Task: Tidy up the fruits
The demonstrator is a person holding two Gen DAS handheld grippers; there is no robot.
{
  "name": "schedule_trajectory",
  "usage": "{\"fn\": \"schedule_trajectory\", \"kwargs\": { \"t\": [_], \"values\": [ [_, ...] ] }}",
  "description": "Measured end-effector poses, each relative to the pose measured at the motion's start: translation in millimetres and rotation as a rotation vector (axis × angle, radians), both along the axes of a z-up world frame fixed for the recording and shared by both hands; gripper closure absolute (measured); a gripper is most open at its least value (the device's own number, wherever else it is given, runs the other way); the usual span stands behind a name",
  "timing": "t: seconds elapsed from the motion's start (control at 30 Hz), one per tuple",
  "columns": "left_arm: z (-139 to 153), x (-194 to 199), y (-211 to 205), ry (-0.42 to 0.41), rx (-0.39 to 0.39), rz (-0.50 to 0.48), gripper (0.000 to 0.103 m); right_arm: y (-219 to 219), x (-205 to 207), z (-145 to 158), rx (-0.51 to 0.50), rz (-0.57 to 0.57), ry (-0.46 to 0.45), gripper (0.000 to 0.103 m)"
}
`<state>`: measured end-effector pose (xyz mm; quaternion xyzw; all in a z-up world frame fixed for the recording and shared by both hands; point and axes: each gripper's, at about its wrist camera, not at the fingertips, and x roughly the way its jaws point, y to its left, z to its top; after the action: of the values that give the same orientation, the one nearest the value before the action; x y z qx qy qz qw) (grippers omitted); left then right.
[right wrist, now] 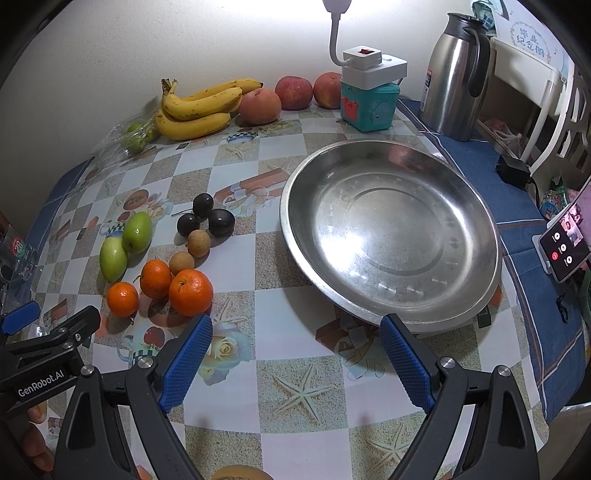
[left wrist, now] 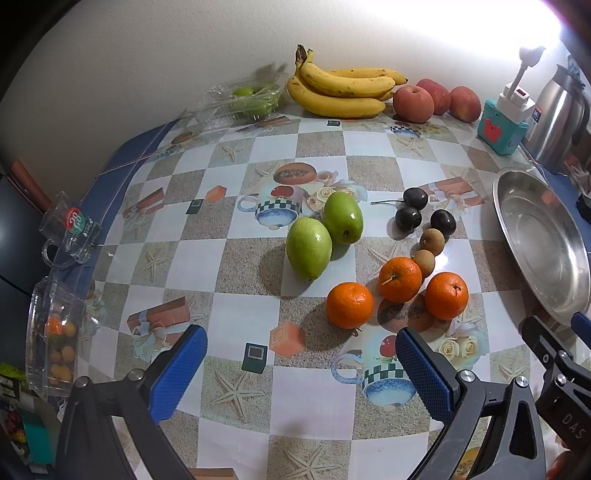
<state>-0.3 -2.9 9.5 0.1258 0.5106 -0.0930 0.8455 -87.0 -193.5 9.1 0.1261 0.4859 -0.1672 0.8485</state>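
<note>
your left tool [left wrist: 299, 373] and right tool [right wrist: 295, 363] gape empty; the bare metal plate [right wrist: 476, 206] waits beside the oranges [right wrist: 191, 292] for sorting.

Both views are bright and mostly sharp, with strong fisheye bending: the checked table [left wrist: 236, 295] bulges, and black vignette fills the corners. Light comes from a lamp [right wrist: 338, 22] at the upper right of the left wrist frame and the top centre of the right wrist frame, blowing the wall [left wrist: 443, 33] out to white there. Fruit shadows fall toward the lower left. The metal dish [right wrist: 388, 229] shows soft glare and smeared reflections. The far left edge of each frame is dim and slightly soft.
</note>
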Motion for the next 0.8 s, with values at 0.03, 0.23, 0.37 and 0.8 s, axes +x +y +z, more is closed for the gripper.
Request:
{"fn": "schedule_trajectory", "kwargs": {
  "t": [0.03, 0.23, 0.37, 0.8],
  "values": [
    [0.1, 0.0, -0.2, 0.000, -0.001, 0.000, 0.000, 0.1, 0.2, 0.1, 0.000, 0.001, 0.001, 0.011],
    [0.1, -0.1, -1.5, 0.003, -0.005, -0.006, 0.000, 1.2, 1.4, -0.1, -0.004, 0.007, 0.006, 0.011],
    [0.7, -0.3, -1.4, 0.002, -0.009, -0.005, 0.000, 2.2, 2.0, -0.2, -0.008, 0.012, 0.008, 0.011],
    [2.8, -0.2, 0.4, 0.005, -0.021, -0.007, 0.000, 4.7, 3.9, -1.7, -0.022, 0.020, 0.017, 0.011]
  ]
}}
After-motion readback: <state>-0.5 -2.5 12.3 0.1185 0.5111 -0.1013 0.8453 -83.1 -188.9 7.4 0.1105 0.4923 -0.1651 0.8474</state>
